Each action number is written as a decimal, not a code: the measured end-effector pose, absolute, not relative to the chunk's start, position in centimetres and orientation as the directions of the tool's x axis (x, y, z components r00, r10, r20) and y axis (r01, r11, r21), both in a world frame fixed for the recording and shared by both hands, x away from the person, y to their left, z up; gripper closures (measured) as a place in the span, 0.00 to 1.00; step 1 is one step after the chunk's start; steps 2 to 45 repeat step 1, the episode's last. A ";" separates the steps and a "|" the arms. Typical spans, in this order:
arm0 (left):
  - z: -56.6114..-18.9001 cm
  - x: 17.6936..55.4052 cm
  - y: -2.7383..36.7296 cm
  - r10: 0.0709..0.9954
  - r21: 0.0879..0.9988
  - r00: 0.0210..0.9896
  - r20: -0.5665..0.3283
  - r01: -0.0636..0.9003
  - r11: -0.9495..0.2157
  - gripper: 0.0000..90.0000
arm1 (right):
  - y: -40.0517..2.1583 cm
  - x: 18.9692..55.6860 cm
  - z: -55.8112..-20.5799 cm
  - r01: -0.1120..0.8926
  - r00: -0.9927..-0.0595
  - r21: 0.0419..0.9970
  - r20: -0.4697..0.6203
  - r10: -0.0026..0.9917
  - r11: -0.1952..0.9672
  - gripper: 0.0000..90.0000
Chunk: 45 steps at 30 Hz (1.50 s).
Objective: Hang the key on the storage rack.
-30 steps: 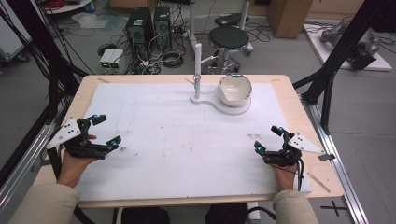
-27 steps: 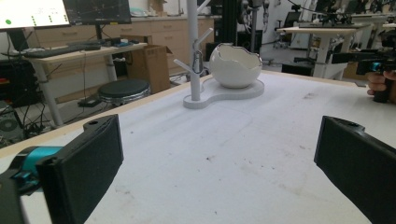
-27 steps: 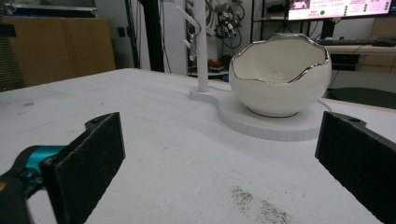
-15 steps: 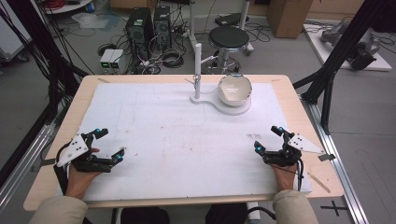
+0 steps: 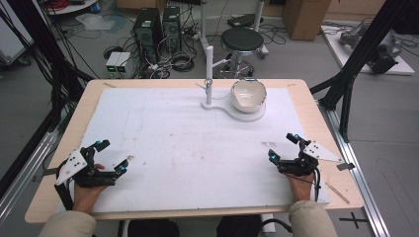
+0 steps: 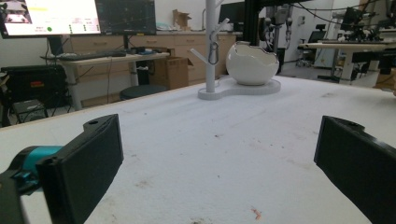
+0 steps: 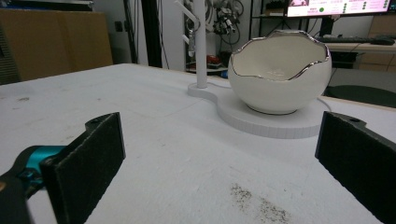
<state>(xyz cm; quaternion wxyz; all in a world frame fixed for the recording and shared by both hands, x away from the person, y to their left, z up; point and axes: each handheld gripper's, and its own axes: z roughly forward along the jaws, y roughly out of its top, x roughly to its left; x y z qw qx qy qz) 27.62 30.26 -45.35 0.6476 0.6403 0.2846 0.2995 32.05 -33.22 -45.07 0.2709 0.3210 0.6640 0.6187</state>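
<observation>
High view: both grippers parked wide apart, nothing gripped.
Left gripper (image 5: 109, 158) and right gripper (image 5: 283, 146) lie nearside of the eggshell bowl (image 5: 248, 94); an approach over its rim is advised.

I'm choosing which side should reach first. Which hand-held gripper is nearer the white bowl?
Right. The right hand-held gripper sits at the table's near right, almost straight in front of the bowl. The left hand-held gripper is at the near left, diagonally across the table.
</observation>
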 end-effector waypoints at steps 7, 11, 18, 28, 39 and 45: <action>-45.4 27.6 30.3 0.757 1.000 0.653 0.007 -0.022 0.009 0.02 | -33.2 32.0 -45.1 0.091 -0.647 0.995 0.037 0.761 0.028 0.01; -45.4 27.6 30.3 0.757 1.000 0.653 0.007 -0.022 0.009 0.02 | -33.2 32.0 -45.1 0.091 -0.647 0.995 0.037 0.761 0.028 0.01; -45.4 27.6 30.3 0.757 1.000 0.653 0.007 -0.022 0.009 0.02 | -33.2 32.0 -45.1 0.091 -0.647 0.995 0.037 0.761 0.028 0.01; -45.4 27.6 30.3 0.757 1.000 0.653 0.007 -0.022 0.009 0.02 | -33.2 32.0 -45.1 0.091 -0.647 0.995 0.037 0.761 0.028 0.01; -45.4 27.6 30.3 0.757 1.000 0.653 0.007 -0.022 0.009 0.02 | -33.2 32.0 -45.1 0.091 -0.647 0.995 0.037 0.761 0.028 0.01; -45.4 27.6 30.3 0.757 1.000 0.653 0.007 -0.022 0.009 0.02 | -33.2 32.0 -45.1 0.091 -0.647 0.995 0.037 0.761 0.028 0.01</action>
